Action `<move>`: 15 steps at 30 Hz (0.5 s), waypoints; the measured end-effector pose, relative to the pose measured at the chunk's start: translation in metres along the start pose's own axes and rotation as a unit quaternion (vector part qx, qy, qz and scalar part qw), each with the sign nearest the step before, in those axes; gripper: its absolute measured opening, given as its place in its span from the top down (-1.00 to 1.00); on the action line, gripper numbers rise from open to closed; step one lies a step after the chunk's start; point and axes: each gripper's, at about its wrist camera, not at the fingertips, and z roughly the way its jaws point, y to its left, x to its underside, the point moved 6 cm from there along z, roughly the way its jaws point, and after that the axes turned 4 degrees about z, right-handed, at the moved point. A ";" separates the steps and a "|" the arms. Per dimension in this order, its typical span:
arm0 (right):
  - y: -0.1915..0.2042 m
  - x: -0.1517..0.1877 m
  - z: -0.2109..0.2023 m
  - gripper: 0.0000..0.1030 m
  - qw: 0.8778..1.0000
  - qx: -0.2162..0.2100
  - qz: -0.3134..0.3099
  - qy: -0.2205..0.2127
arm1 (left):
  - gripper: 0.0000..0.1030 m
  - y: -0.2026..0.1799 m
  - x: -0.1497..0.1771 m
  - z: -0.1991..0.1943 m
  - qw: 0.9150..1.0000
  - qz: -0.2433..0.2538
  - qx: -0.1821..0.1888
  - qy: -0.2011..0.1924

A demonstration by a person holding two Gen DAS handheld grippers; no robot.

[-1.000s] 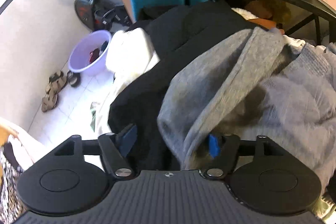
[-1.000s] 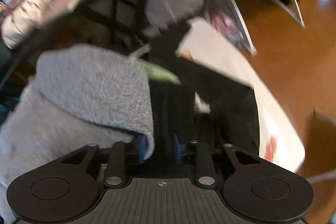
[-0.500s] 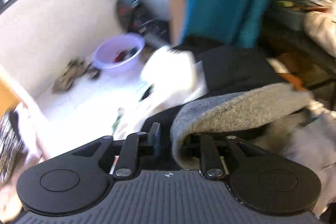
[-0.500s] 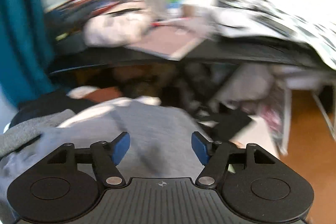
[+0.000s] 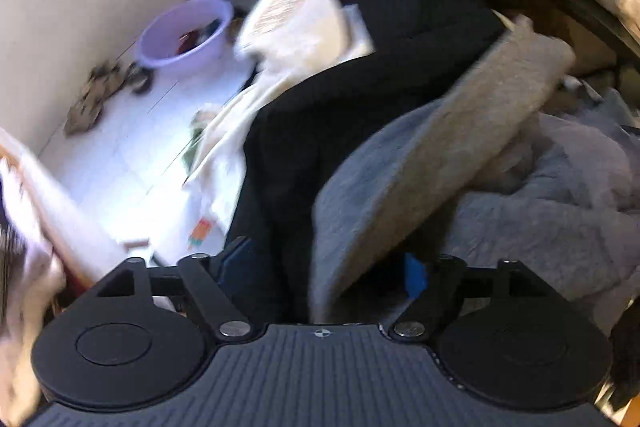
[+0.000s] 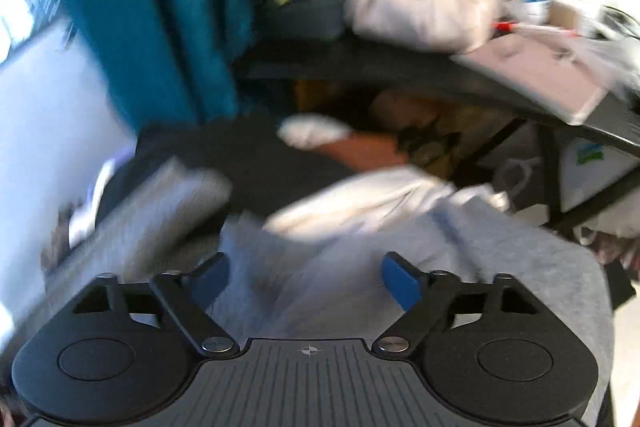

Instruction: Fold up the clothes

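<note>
A grey knit garment [image 5: 420, 163] lies folded over on a heap of clothes, with a black garment [image 5: 320, 107] under it and white cloth [image 5: 296, 27] beyond. My left gripper [image 5: 324, 267] is open, its jaws wide apart, with the grey garment's edge lying loose between them. My right gripper [image 6: 306, 277] is open and empty, just above the same grey garment [image 6: 460, 267]. Both views are motion blurred.
A purple basin [image 5: 184, 31] and sandals [image 5: 92, 99] sit on the white floor at the left. A teal curtain [image 6: 148, 7] hangs behind. A dark table [image 6: 440, 71] carries a white bag [image 6: 424, 3] and clutter.
My left gripper was shut on the grey garment's edge half a second ago and has opened, letting it drop. My right gripper has stayed open and turned further towards the curtain.
</note>
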 end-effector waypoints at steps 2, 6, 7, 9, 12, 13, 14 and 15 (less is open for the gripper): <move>0.001 0.001 -0.003 0.35 1.000 -0.013 0.016 0.001 | -0.32 -0.013 -0.012 0.002 0.999 0.032 -0.004 -0.022; -0.015 -0.010 -0.037 0.89 0.995 -0.038 0.073 -0.048 | 0.80 -0.013 -0.049 -0.014 0.997 0.012 -0.003 -0.076; -0.023 -0.016 -0.053 0.90 0.992 -0.041 0.091 -0.072 | 0.80 0.000 -0.062 -0.029 0.994 -0.019 -0.008 -0.106; -0.036 -0.023 -0.089 0.91 0.984 -0.040 0.117 -0.128 | 0.80 0.024 -0.081 -0.053 0.987 -0.065 -0.015 -0.147; -0.052 -0.018 -0.133 0.91 0.975 -0.026 0.127 -0.182 | 0.79 0.050 -0.087 -0.064 0.983 -0.102 -0.012 -0.149; -0.057 -0.011 -0.137 0.91 0.977 -0.021 0.122 -0.174 | 0.78 0.054 -0.082 -0.058 0.986 -0.106 -0.005 -0.130; -0.062 -0.001 -0.136 0.90 0.981 -0.016 0.116 -0.155 | 0.78 0.052 -0.071 -0.045 0.990 -0.100 -0.001 -0.100; -0.067 0.011 -0.132 0.90 0.985 -0.010 0.112 -0.132 | 0.78 0.046 -0.059 -0.034 0.993 -0.092 -0.003 -0.072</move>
